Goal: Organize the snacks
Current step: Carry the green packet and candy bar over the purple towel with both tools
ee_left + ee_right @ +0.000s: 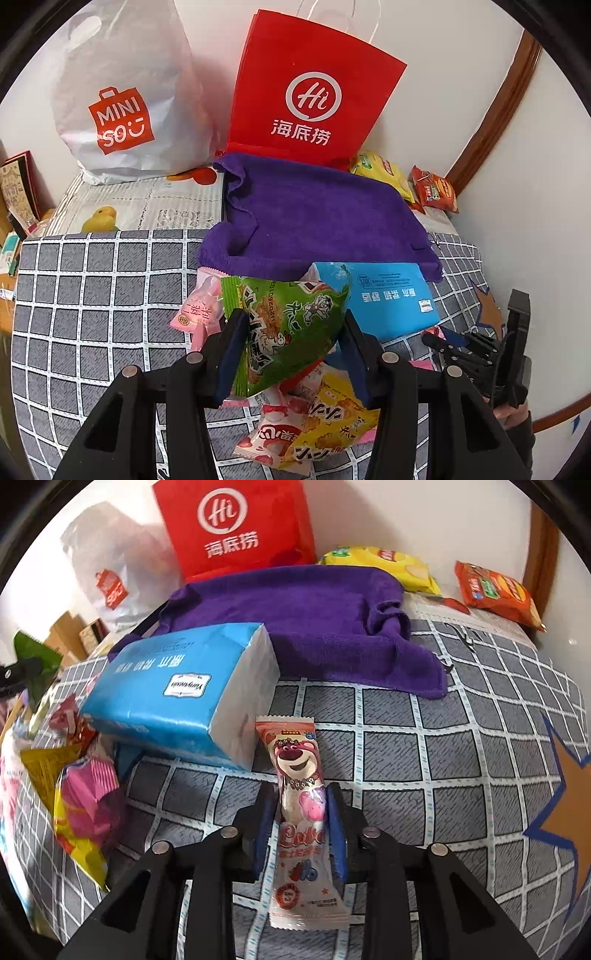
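Note:
My left gripper [293, 325] is shut on a green snack packet [288, 328] and holds it above a pile of snacks: a pink packet [197, 312], a yellow packet [328, 424] and a pink-white packet [273, 428]. My right gripper [301, 797] is shut on a long pink bear-print lollipop packet [301, 812], next to a blue tissue pack [184, 694]. The right gripper shows at the right edge of the left wrist view [476, 347]. The snack pile shows at the left of the right wrist view [81, 797].
A purple towel [317, 218] lies on the checked grey cloth [92, 295]. Behind it stand a red Haidilao bag [310, 92] and a white Miniso bag [122, 96]. A yellow packet [384, 566] and an orange packet [498, 594] lie by the far wall.

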The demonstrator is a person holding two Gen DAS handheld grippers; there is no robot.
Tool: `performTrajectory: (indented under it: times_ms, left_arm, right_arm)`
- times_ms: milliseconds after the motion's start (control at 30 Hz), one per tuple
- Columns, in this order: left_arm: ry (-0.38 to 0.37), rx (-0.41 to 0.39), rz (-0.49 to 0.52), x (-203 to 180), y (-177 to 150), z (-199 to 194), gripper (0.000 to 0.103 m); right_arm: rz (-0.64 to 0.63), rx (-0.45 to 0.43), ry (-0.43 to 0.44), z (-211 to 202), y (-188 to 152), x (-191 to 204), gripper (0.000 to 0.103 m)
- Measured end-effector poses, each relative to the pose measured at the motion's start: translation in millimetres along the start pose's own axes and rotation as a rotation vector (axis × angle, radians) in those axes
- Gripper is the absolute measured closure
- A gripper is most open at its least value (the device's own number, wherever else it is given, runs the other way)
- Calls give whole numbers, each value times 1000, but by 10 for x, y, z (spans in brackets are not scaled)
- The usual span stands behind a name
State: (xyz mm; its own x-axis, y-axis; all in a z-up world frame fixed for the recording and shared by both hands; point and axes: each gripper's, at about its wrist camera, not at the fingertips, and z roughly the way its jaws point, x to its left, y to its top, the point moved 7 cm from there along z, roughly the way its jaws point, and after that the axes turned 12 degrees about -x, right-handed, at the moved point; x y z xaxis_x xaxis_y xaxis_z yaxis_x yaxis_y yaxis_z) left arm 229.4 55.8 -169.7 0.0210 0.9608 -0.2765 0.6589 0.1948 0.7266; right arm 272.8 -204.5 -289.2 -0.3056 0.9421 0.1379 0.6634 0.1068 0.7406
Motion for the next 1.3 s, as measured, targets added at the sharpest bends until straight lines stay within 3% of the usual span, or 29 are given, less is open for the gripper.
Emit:
performTrajectory:
  times_ms: [233, 700, 1000, 1300]
  left_arm:
    - [-9, 10, 14, -51, -31, -71, 55]
    - [-52, 30, 51, -282, -174, -211, 55]
    - [-82, 9, 92, -513, -167, -397, 55]
    - [-95, -22, 106, -636, -31, -525, 55]
  right_arm:
    - [37, 16, -105, -90, -50, -53, 85]
    - [171, -40, -176, -695, -2, -130, 85]
    - [156, -148, -151, -1170, 289, 177, 85]
    - [117, -195, -116, -1381, 505, 436, 85]
